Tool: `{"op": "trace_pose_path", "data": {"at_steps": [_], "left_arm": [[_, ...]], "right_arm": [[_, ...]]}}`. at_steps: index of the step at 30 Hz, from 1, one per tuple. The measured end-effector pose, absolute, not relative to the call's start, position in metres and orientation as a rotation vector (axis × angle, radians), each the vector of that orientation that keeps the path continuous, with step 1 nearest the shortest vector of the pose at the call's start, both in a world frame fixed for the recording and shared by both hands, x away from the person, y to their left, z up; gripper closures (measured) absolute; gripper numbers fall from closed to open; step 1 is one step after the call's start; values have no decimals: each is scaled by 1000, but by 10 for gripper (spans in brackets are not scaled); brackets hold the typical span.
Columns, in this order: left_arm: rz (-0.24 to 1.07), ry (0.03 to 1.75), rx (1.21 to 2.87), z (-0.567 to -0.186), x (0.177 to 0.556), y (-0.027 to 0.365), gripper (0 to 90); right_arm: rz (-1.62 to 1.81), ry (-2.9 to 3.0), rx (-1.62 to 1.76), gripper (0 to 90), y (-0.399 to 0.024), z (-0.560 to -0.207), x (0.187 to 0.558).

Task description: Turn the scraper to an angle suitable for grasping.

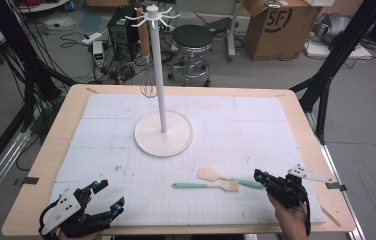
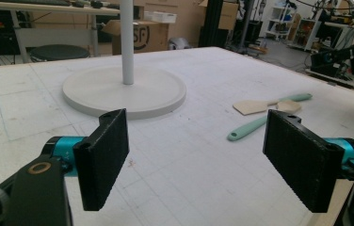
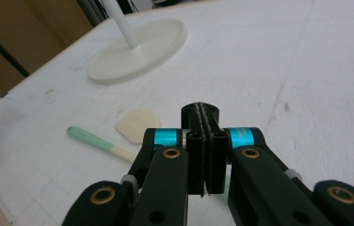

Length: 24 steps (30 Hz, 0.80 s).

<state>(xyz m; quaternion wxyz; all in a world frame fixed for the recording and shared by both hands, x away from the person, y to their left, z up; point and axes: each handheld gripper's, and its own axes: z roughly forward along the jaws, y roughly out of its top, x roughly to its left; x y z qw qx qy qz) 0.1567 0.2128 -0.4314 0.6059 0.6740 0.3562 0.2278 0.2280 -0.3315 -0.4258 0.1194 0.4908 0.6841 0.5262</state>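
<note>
At the near right of the surface [image 1: 36, 165], risk of a weak or missed pick. Right gripper [image 1: 259, 175] with jaws fully shut, pad against pad at the visible tips, placed at the mint handle end of the far spatula [image 1: 228, 178]. Cannot tell about a real pinch on the handle lower between the pads, hidden under the gripper body.

With a hold only at the very tip of the handle, possible swinging, turning or slipping out on lifting, because of the wide blade at the other end. Possible dragging of the near spatula [image 1: 206, 185] too, with its blade close against that handle, perhaps touching. Later, on the way to the hooks, danger of knocking the tall white stand [image 1: 163, 132] or the whisk [image 1: 147, 87] hanging there.

Left gripper [image 1: 108, 195] at the near left corner, jaws wide open, holding nothing, well apart from both spatulas, so no steadying from that side.

Far spatula: flat on the surface, between stand and right gripper. Pale, wood-coloured blade towards the left, slim mint handle towards the right. Looks thin, light and low, probably hard to catch deeply.
</note>
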Motion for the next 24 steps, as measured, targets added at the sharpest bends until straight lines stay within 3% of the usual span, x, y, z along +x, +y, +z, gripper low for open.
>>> {"op": "trace_pose_path", "data": {"at_steps": [11, 24], "left_arm": [[525, 808, 1570, -431, 158, 208, 236], [528, 808, 1568, -430, 157, 209, 236]], "right_arm": [[1371, 2175, 1611, 895, -331, -453, 228], [1217, 2271, 1611, 897, -309, -455, 252]]}}
